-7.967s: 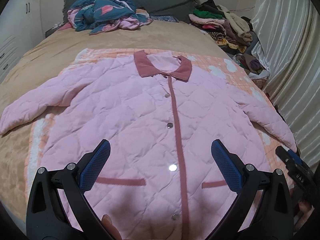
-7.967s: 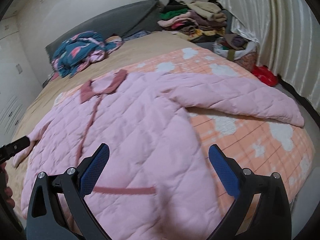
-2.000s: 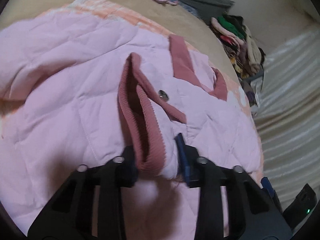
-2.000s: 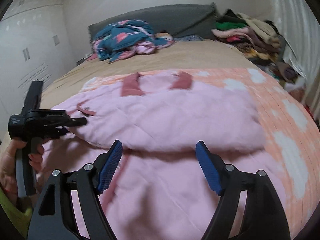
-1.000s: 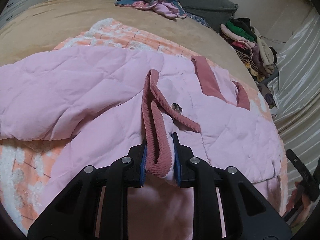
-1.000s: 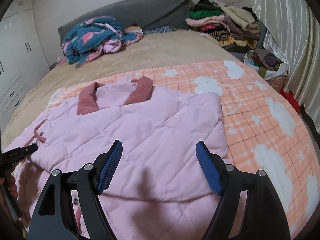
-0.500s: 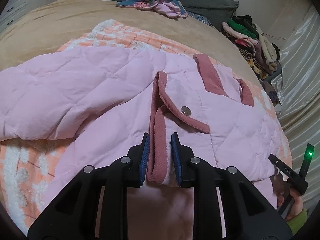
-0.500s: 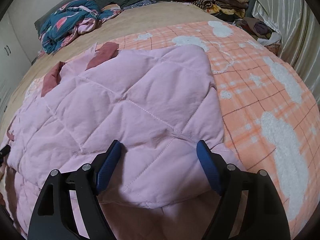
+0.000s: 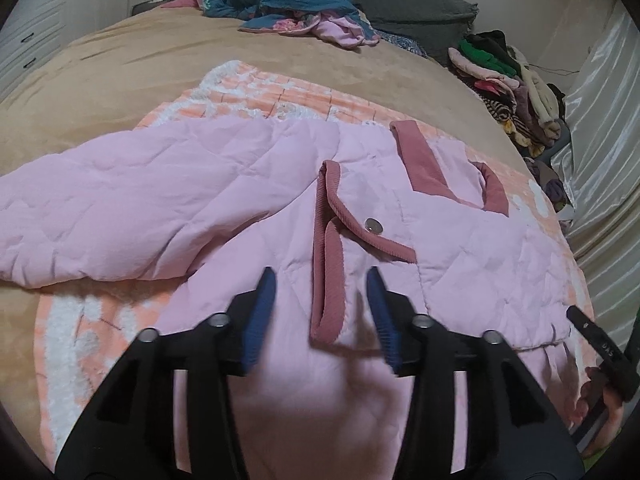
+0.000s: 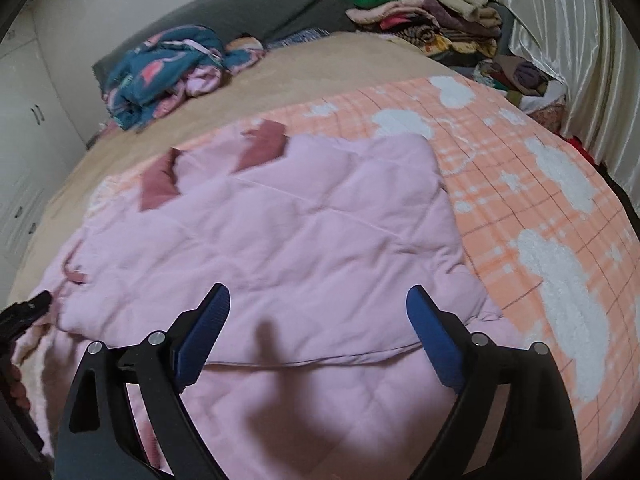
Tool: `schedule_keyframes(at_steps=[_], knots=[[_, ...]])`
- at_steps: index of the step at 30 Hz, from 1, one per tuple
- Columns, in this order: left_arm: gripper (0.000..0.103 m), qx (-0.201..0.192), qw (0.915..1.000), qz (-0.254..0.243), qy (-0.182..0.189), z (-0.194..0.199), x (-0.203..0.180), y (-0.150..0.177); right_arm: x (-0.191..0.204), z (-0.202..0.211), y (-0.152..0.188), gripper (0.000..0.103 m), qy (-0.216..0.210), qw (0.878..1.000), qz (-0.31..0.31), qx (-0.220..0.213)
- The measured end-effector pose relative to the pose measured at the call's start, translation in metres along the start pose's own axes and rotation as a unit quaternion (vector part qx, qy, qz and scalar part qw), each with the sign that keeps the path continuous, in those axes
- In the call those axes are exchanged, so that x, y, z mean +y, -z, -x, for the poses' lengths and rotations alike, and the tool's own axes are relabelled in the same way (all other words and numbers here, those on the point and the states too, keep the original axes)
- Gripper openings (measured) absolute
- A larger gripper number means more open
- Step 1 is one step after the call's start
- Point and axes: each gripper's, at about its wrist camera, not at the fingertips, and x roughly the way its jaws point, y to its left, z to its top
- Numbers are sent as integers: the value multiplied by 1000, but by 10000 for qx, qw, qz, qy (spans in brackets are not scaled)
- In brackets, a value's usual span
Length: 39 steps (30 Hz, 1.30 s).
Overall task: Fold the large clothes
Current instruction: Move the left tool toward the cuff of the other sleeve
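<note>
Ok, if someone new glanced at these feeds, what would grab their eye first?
The pale pink quilted jacket fills both views, partly folded on the orange-and-white checked blanket. Its dusty-rose corduroy front edge lies between the opening jaws of the left tool, untouched. A heap of mixed clothes sits far right.

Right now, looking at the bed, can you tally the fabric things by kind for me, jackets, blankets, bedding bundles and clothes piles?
Pink quilted jacket: 1
Orange checked blanket under it: 1
Crumpled blue patterned bedding bundle: 1
Stacked clothes pile at the far corner: 1
Total: 4
</note>
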Motion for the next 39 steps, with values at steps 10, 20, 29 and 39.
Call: schedule_keyframes(at_steps=[10, 20, 29, 39], knots=[[94, -320, 9992, -6, -224, 36, 9, -6, 57, 41, -3, 99, -517, 9975, 309, -380], [94, -473, 9967, 269, -597, 55, 36, -9, 117, 75, -4, 99, -919, 9901, 749, -748], [94, -728, 9911, 398, -1042, 80, 62, -16, 167, 87, 0, 99, -1251, 9832, 1068, -787], [94, -761, 9866, 713, -1255, 90, 94, -18, 211, 87, 5, 99, -1434, 9775, 1357, -745]])
